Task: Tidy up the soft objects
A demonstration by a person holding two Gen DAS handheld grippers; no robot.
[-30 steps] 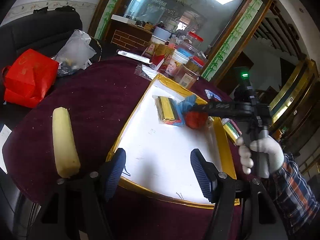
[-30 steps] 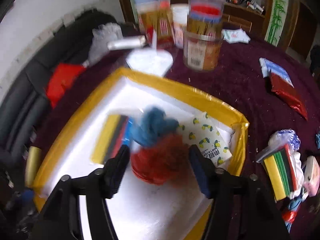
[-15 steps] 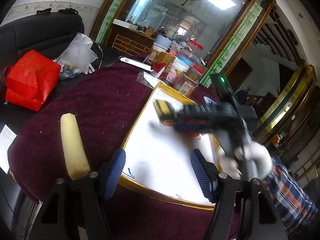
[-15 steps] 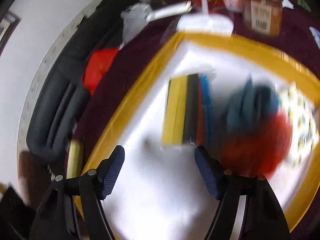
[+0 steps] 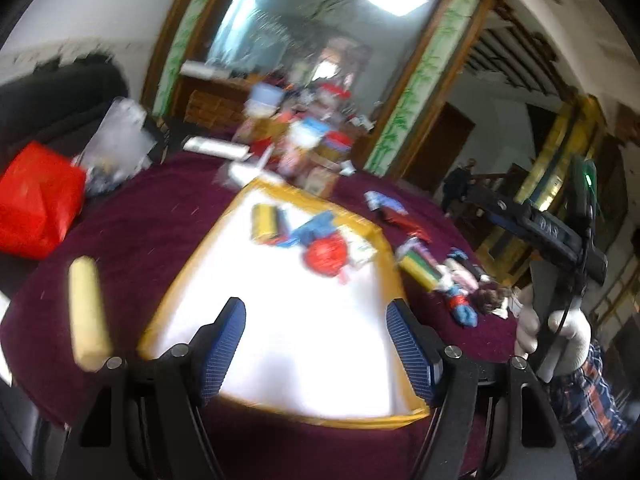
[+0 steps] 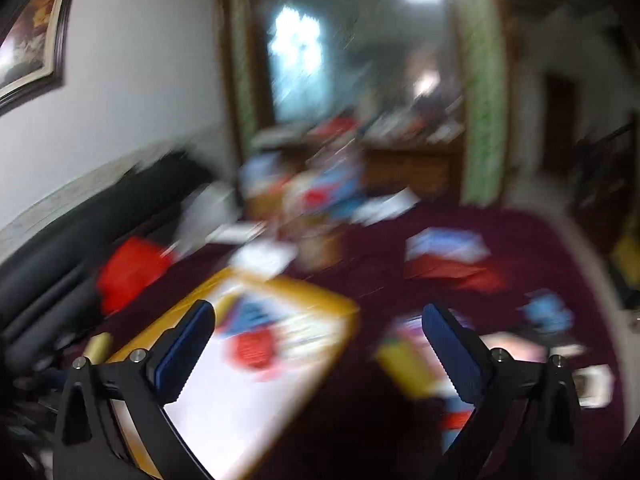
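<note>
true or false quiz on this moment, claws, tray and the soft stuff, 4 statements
1. The red fluffy ball lies in the yellow-rimmed tray. True.
2. The right claw grips the red ball. False: it is open and empty.
3. The left claw is open. True.
4. The yellow sponge roll lies inside the tray. False: it lies on the maroon cloth beside the tray.

A round table draped in dark maroon cloth (image 5: 160, 232) carries a yellow-rimmed white tray (image 5: 192, 268). Left of the tray lies a pale yellow foam cylinder (image 5: 88, 312); right of it, a heap of coloured soft items (image 5: 444, 276).
</note>
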